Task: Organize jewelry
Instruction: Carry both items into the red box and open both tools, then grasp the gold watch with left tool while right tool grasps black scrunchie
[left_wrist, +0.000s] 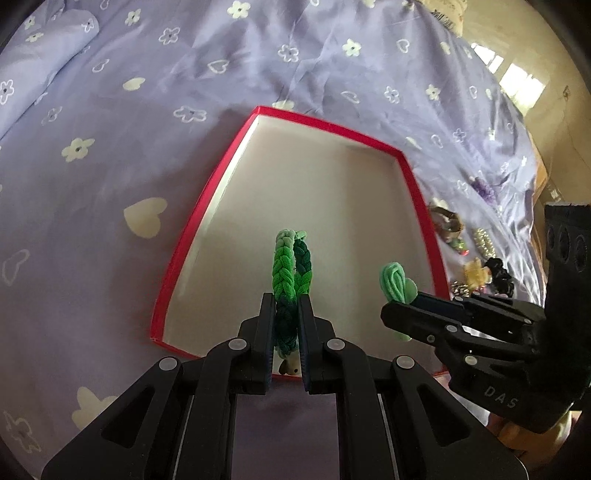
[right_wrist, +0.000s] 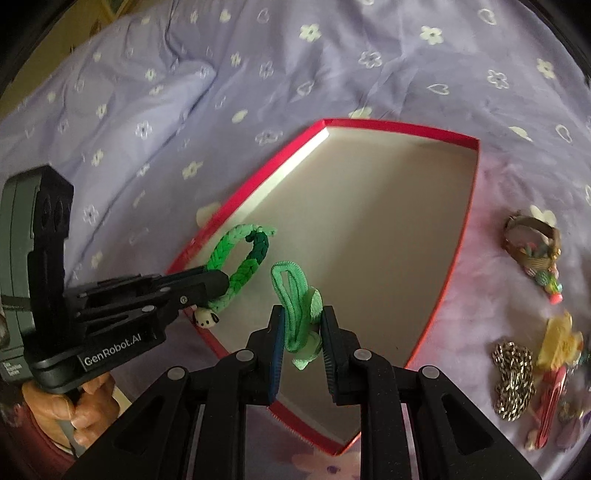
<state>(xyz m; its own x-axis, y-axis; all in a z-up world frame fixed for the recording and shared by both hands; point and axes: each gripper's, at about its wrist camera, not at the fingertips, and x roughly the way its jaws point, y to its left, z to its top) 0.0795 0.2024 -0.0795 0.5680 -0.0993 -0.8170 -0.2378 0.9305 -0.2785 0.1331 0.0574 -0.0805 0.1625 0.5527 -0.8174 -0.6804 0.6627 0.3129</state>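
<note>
Jaws of the left gripper (left_wrist: 287, 314) are pinching a braided green bracelet (left_wrist: 290, 266) over the near part of the red-rimmed box (left_wrist: 417, 192). Beside it, the right gripper (right_wrist: 302, 325) has its jaws pinching a light green hair tie (right_wrist: 295, 295), also above the box. The box lies on the bed's lilac flowered sheet (left_wrist: 147, 110). More jewelry (right_wrist: 513, 373) lies on the sheet, to the right of the box.

Your left gripper (right_wrist: 221, 286) carries "GenRobot.AI" in white along its body, seen from the right wrist. Your right gripper (left_wrist: 400, 310) shows "DAS" on its underside. Smaller label text stays unreadable.
</note>
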